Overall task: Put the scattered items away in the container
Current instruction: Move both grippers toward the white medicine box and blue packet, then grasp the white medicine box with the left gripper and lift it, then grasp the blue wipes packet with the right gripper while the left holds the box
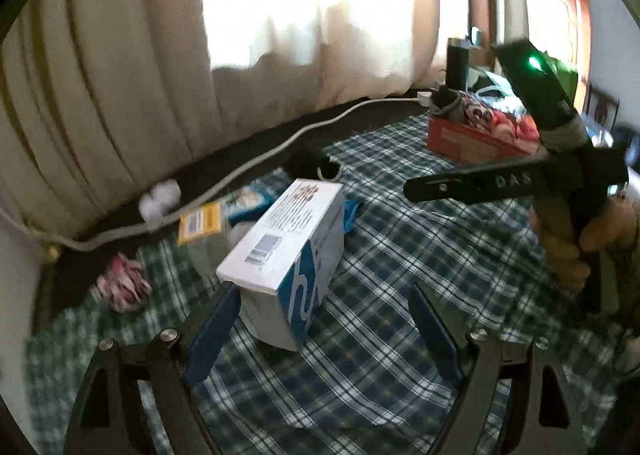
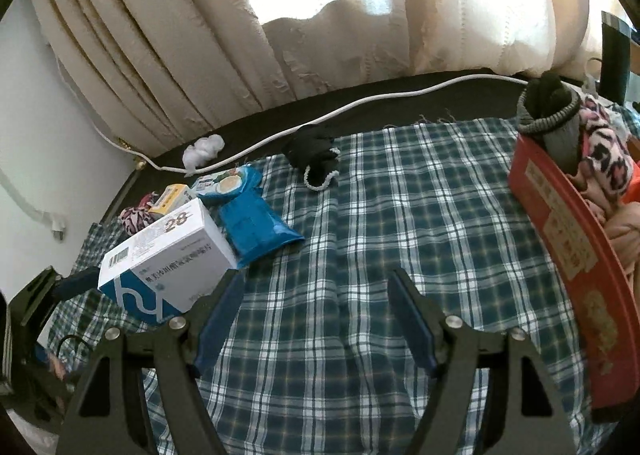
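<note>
Left wrist: open left claw [image 1: 326, 319] around white box [image 1: 286, 251].

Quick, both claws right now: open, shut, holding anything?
Left claw: open, white and blue box between its fingers, not gripped.
Right claw: open, holding nothing.
</note>
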Demonstrator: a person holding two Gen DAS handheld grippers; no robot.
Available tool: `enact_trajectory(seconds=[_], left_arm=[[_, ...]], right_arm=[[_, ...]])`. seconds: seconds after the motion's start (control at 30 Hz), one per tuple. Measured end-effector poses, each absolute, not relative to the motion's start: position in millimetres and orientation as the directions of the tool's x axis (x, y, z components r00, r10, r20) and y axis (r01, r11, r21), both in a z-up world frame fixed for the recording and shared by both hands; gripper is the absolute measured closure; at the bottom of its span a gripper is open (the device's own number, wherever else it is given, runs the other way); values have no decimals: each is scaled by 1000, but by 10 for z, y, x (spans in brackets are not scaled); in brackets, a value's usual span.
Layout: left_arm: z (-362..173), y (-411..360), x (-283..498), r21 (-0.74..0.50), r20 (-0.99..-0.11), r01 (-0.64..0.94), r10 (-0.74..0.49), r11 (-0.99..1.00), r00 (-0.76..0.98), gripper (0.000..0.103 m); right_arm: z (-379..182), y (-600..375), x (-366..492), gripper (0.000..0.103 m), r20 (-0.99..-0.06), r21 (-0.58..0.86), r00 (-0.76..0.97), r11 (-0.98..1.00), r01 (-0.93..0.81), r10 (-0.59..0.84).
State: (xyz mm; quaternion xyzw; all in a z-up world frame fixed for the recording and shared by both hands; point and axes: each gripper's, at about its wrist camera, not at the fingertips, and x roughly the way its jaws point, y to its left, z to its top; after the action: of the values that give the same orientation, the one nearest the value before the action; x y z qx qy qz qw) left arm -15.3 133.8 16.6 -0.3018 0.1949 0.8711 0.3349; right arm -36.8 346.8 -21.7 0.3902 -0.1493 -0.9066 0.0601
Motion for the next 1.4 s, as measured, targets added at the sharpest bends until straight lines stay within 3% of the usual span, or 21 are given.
enact_trajectory(seconds=[0.33,0.47,0.53,0.57,0.7,0.8,1.13,1.4], left_arm=[[22,1253,-565,154,-661,-607,375,-780,-650,16],[-114,1285,-648,67,-702,-641,420,-764,-575,16],[-161,1317,-637,33,-712,-656,443,-754,-545,34],[-181,1328,-634,25,-717,-655,443,-755,-538,50],[-166,1180,-677,-81,-698,-606,479,-792,-532,61],[-35,952,-702,-155,-657,-548,500,-822,-565,63],[385,499,-589,-235,-523,-500,542,-833,-658,63],[373,414,-630,-260,-520,-483,543,-836,-659,63]], right_arm=[[-232,3526,-346,25,-681,346,-689,-938,-4,-248],[-243,3517,-341,25,-681,336,-691,-942,-3,-241],[-263,3523,-353,25,-682,335,-692,-942,-6,-238],[-273,3526,-358,25,-683,334,-692,-943,-7,-236],[-296,3498,-362,25,-680,319,-695,-948,5,-233],[-292,3426,-359,25,-676,296,-700,-955,30,-231],[-192,2941,-568,25,-740,139,-639,-977,160,-210],[-296,2688,-1165,25,-772,60,-614,-981,184,-162]])
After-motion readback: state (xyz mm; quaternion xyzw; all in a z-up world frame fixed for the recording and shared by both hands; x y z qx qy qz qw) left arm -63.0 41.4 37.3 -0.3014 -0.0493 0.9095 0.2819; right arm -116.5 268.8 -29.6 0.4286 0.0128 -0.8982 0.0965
